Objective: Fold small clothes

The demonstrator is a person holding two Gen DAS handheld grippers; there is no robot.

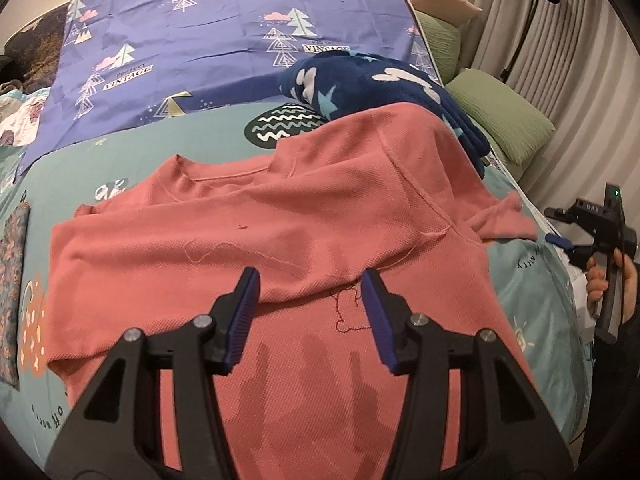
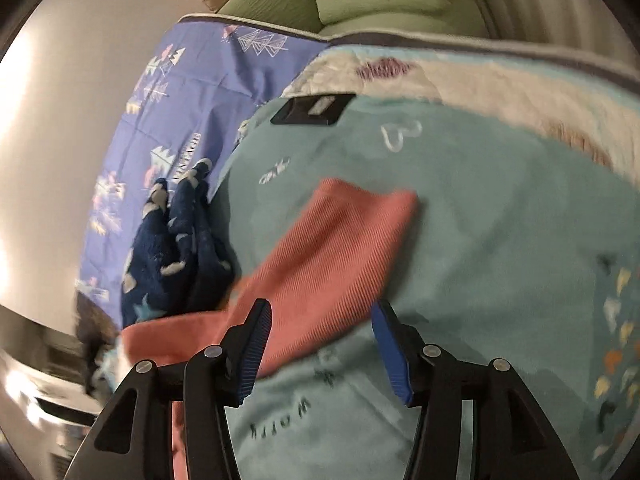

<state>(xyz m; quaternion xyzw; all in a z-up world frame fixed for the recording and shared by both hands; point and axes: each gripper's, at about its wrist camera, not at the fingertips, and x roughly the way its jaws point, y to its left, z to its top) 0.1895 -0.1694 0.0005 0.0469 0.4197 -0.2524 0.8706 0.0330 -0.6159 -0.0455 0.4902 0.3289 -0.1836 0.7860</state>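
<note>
A salmon-pink shirt point(image 1: 280, 240) lies spread on the teal bedspread point(image 1: 132, 152), neckline toward the far left, its left side folded over the body. My left gripper point(image 1: 310, 280) is open and empty just above the folded edge. The right gripper point(image 1: 560, 240) shows at the bed's right edge in a hand. In the right wrist view my right gripper point(image 2: 322, 312) is open and empty over the shirt's sleeve point(image 2: 332, 248), which lies flat on the teal bedspread point(image 2: 500, 240).
A dark blue fleece garment point(image 1: 372, 84) with white clouds lies beyond the shirt, also in the right wrist view point(image 2: 176, 256). A purple tree-print sheet point(image 1: 208, 40) covers the far bed. Green pillows point(image 1: 504, 120) lie right. A black flat device point(image 2: 312, 110) sits on the bedspread.
</note>
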